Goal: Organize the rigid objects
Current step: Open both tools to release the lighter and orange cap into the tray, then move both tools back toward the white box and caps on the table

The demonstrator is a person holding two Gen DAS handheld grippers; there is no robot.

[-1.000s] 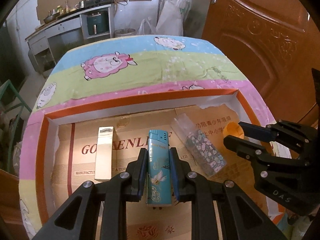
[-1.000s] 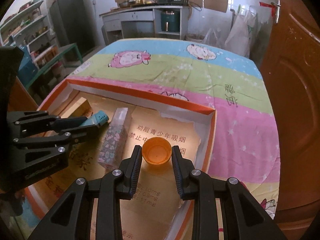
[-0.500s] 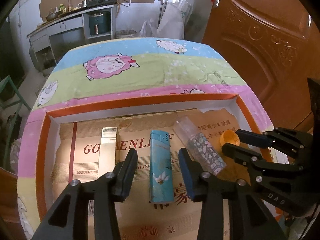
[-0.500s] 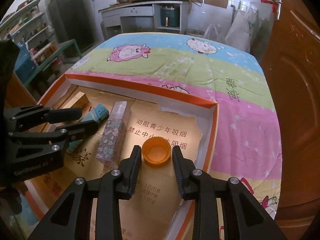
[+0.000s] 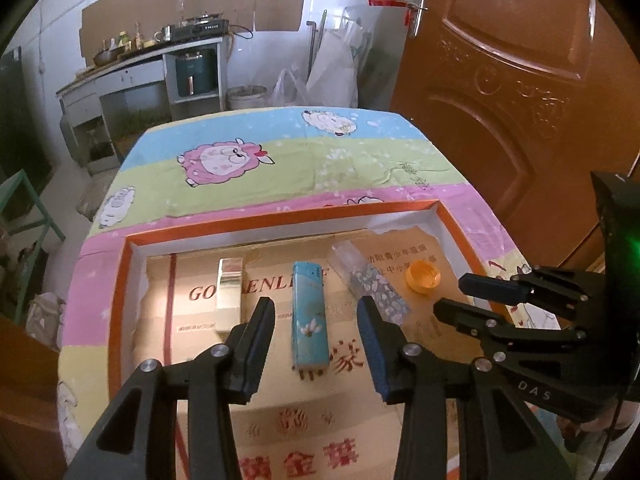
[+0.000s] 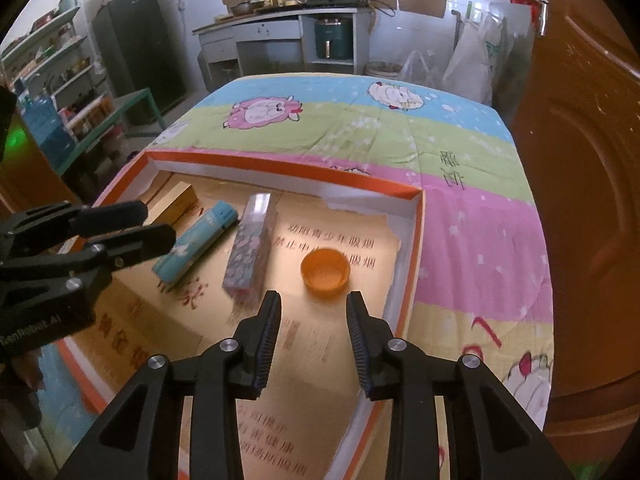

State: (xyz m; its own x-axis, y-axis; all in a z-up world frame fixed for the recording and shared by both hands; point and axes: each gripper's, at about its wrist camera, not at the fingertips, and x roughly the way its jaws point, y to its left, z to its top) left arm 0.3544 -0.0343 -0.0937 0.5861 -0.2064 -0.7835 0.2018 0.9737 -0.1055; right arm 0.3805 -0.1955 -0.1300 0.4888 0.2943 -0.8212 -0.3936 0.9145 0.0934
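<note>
An orange-rimmed cardboard tray lies on the bed. In it lie side by side a gold box, a blue lighter, a floral-patterned clear box and an orange cap. My left gripper is open and empty, raised above the near end of the lighter. My right gripper is open and empty, just short of the orange cap. The right wrist view also shows the lighter, the floral box, the gold box and the left gripper.
The tray sits on a sheep-print bedsheet. A brown wooden door stands close on the right. A kitchen counter and bags are beyond the bed. A green shelf and fridge stand at left.
My left gripper opened, let go of the blue lighter and pulled back and up. My right gripper drew back from the orange cap, which stays in the tray.
</note>
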